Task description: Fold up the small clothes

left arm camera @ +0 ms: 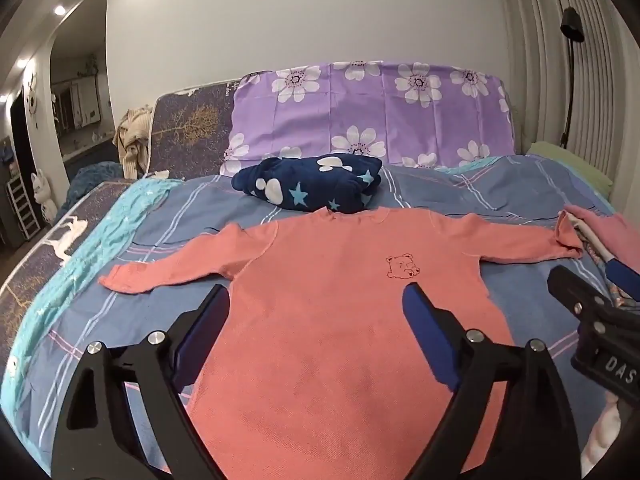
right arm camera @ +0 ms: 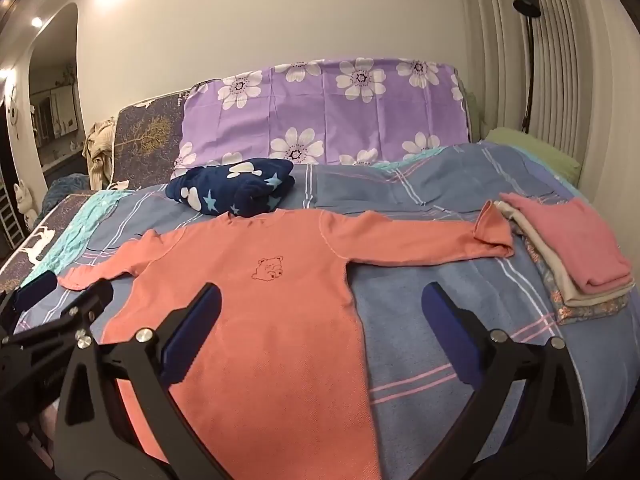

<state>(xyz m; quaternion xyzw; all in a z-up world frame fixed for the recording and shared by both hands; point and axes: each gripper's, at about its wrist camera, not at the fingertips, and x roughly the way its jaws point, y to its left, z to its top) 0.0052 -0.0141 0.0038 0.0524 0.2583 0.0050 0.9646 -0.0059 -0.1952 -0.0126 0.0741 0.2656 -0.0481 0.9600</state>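
A salmon-pink long-sleeved child's top [left arm camera: 328, 312] with a small bear print lies flat on the bed, both sleeves spread out; it also shows in the right wrist view [right arm camera: 256, 320]. My left gripper [left arm camera: 316, 300] is open and empty, hovering over the top's body. My right gripper [right arm camera: 320, 300] is open and empty, straddling the top's right side edge. The right gripper shows at the right edge of the left wrist view [left arm camera: 592, 312]; the left gripper shows at the left edge of the right wrist view [right arm camera: 56, 300].
A stack of folded clothes [right arm camera: 568, 256], pink on top, sits at the right by the sleeve cuff. A navy star-print bundle [left arm camera: 312, 184] lies behind the collar. A purple floral pillow [left arm camera: 372, 112] leans at the back. The blue plaid bedsheet [right arm camera: 440, 320] covers the bed.
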